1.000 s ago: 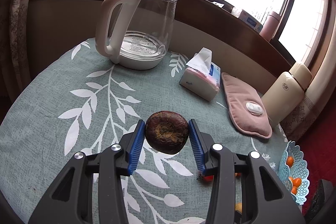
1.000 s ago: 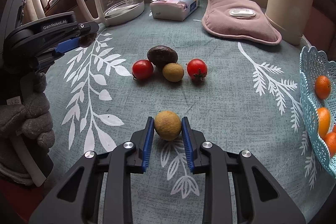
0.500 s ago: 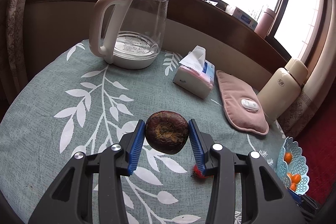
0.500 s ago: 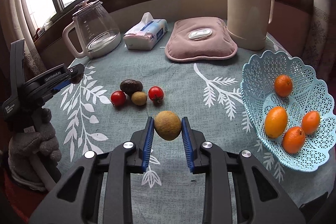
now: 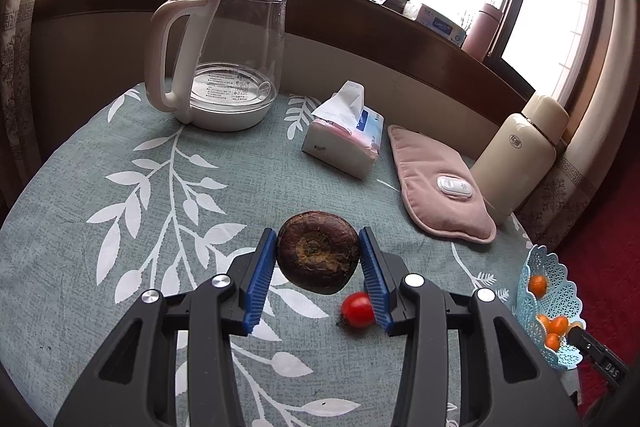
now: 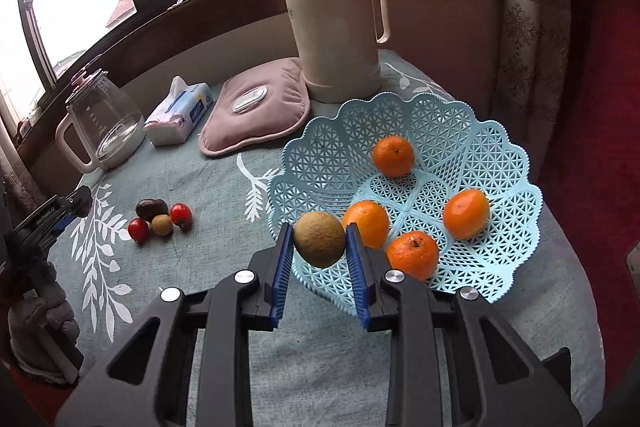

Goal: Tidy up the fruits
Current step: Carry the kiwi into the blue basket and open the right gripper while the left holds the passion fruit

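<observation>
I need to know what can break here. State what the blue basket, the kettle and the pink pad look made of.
Blue basket: moulded plastic by the look, rigid openwork lattice, scalloped rim.
Kettle: clear body, probably glass, see-through with reflections; cream handle and base look like smooth plastic.
Pink pad: soft matte fabric cover, stitched edge; white glossy plastic-looking button.

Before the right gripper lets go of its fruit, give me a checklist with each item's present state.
1. Right gripper shut on the yellow-brown round fruit: ok.
2. Fruit above the blue lattice basket: it hangs at the near-left rim; whether it is inside the rim, cannot tell.
3. Free space in the basket: ok, four oranges lie in it with bare lattice between them.
4. Left gripper clear of the basket: ok, it holds the dark brown fruit over the tablecloth, far from it.
5. Fruit left on the table: not ok, two red tomatoes and two other fruits remain.
</observation>
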A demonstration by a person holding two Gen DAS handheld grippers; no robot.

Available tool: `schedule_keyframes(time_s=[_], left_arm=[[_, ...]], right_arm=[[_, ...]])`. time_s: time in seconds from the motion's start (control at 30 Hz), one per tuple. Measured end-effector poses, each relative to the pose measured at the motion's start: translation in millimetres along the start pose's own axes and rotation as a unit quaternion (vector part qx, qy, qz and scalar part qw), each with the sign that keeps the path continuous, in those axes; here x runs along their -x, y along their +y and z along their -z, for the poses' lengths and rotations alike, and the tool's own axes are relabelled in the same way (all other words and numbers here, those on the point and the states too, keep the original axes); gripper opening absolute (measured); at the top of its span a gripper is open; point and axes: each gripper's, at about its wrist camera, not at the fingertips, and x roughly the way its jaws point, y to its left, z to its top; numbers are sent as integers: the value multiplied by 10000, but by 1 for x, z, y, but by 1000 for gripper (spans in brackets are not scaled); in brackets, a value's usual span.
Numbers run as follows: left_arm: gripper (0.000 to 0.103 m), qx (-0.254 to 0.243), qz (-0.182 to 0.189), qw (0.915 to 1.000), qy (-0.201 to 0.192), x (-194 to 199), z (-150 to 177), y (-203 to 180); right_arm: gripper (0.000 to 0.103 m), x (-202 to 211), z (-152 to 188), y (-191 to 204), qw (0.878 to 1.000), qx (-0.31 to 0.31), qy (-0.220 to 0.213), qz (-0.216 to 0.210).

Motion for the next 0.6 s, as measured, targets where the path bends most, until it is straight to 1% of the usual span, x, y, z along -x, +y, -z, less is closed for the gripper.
schedule_keyframes(time_s=[0.37,0.5,0.6], left_arm=[[43,-266,184,9995,57,3,10,-21],[43,-326,218,9992,95,2,13,-25],[43,-366,238,9990,113,2,14,-28]], right_arm=[[27,21,-5,-59,9966,-493,-234,615],[27,21,-4,-77,9948,-706,-232,699],[28,18,-3,-81,9943,-774,-192,709]])
